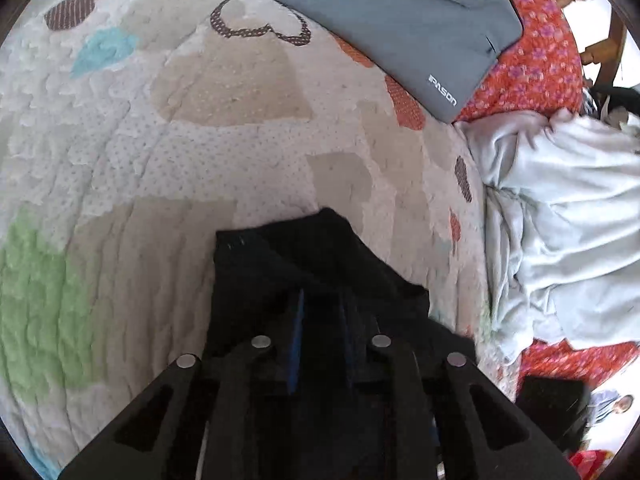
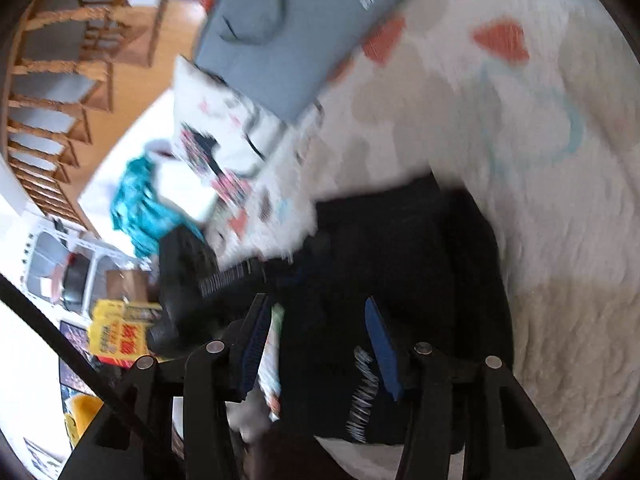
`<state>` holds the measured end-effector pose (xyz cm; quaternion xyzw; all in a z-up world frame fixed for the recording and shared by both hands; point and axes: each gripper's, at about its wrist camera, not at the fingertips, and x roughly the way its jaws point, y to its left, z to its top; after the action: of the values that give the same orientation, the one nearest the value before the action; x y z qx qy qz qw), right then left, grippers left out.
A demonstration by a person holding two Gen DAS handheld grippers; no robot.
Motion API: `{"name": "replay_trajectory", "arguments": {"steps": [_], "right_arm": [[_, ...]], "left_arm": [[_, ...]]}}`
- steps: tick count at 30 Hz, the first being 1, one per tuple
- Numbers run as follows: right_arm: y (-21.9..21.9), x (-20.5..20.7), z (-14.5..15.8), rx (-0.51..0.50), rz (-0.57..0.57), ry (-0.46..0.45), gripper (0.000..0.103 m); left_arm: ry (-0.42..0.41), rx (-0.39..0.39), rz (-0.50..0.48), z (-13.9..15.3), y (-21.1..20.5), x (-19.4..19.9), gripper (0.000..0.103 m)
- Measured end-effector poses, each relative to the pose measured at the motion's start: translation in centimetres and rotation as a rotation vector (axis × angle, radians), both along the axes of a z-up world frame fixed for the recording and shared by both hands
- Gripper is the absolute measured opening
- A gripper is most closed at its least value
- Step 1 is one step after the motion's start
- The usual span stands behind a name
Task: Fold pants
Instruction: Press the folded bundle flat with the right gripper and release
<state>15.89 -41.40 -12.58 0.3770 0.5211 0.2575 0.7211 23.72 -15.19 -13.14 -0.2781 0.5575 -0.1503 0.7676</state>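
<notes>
Hidden or unclear: heavily blurred right wrist view; floor clutter at its left edge hard to identify; lower part of the pants [image 1: 320, 272] covered by the left claw's own frame.
Left claw [image 1: 322, 320]: blue pads drawn close, pinching black pant fabric between them.
Right claw [image 2: 316, 332]: fingers spread apart, dark fabric lying in the gap, not gripped.
Pants, place: on the bed, directly ahead of both claws, near the bed's edge.
Pants, look: black, bunched and creased, one squared corner pointing away from the left claw; white lettering on the fabric [image 2: 362, 396] beside the right claw's blue pad.
Surface: pale quilt [image 1: 180, 152] with patches in beige, green, blue, orange and brown dots.
Other things on the bed: grey laptop sleeve [image 1: 400, 28] with white lettering, well apart from the pants; crumpled pale-grey cloth [image 1: 560, 208] to the right; red floral sheet [image 1: 532, 68] under both.
Room: wooden chairs [image 2: 60, 64] on a wooden floor; teal cloth [image 2: 136, 204] beside the bed.
</notes>
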Motion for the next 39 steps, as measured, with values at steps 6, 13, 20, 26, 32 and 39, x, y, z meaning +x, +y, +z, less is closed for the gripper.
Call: {"name": "replay_trajectory", "arguments": {"steps": [6, 13, 20, 26, 32, 39], "right_arm": [[0.7, -2.3, 0.1, -0.059, -0.003, -0.057, 0.054], [-2.7, -7.0, 3.7, -0.137, -0.106, -0.117, 0.066], [-5.7, -11.8, 3.7, -0.162, -0.191, -0.072, 0.067], [-5.4, -13.2, 3.4, -0.175, -0.216, -0.036, 0.068], [-4.1, -13.7, 4.7, -0.209, -0.204, -0.055, 0.068], [-4.5, -13.5, 4.2, -0.212, -0.21, -0.039, 0.069]], "left_arm": [[-0.023, -0.015, -0.047, 0.6, -0.1, 0.1, 0.017], [-0.169, 0.012, -0.128, 6.6, 0.9, -4.5, 0.027], [-0.276, 0.019, -0.123, 10.2, 2.5, -9.8, 0.036], [-0.396, 0.095, -0.125, 12.8, 2.7, -13.5, 0.045], [-0.489, 0.171, -0.123, 15.0, 2.1, -15.3, 0.065], [-0.362, 0.052, -0.02, 13.7, 5.5, -14.3, 0.065]]}}
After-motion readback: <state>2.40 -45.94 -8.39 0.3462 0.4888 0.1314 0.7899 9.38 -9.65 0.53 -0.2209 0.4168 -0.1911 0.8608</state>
